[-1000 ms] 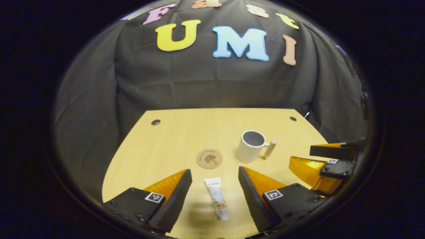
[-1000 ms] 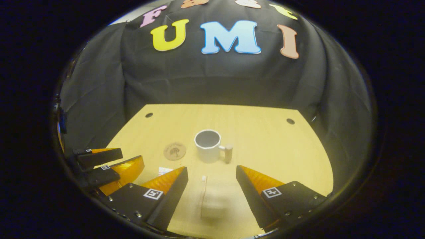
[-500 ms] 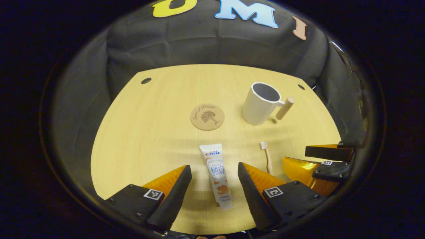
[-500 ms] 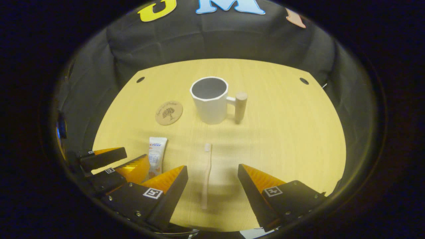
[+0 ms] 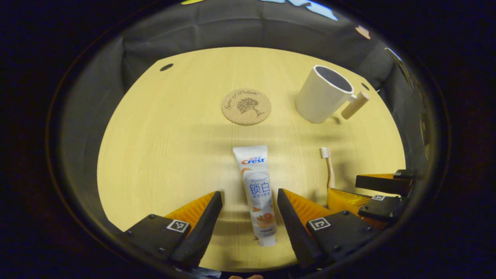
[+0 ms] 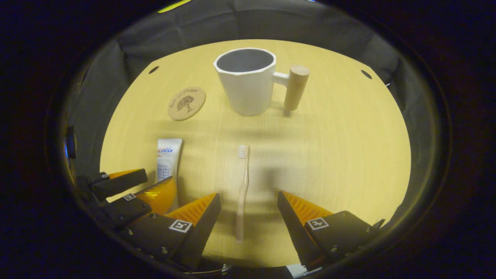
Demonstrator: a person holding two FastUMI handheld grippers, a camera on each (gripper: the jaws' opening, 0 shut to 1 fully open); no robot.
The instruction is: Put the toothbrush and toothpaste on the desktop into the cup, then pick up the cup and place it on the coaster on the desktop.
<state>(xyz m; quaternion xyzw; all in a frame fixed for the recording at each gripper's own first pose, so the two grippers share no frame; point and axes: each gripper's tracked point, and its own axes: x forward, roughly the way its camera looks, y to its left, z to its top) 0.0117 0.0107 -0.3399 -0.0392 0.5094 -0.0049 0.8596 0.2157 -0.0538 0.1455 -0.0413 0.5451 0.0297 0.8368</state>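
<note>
Two grippers poised over toothpaste and toothbrush, first pickups not yet made

On the desktop (image 5: pixel 162 155), the empty cup (image 6: pixel 248 83) stands far, the coaster (image 5: pixel 246 107) to its left. The left gripper (image 5: pixel 248 205), jaws apart, straddles the toothpaste (image 5: pixel 257 193) — nothing clamped. The right gripper (image 6: pixel 248 209), likewise apart, brackets the toothbrush (image 6: pixel 242 190), handle nearest. Next, judging from this: lower, then close on each.

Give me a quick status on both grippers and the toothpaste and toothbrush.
Left gripper open, straddling toothpaste tube. Right gripper open, straddling toothbrush. Both flat on desktop. Cup empty, off coaster.
</note>
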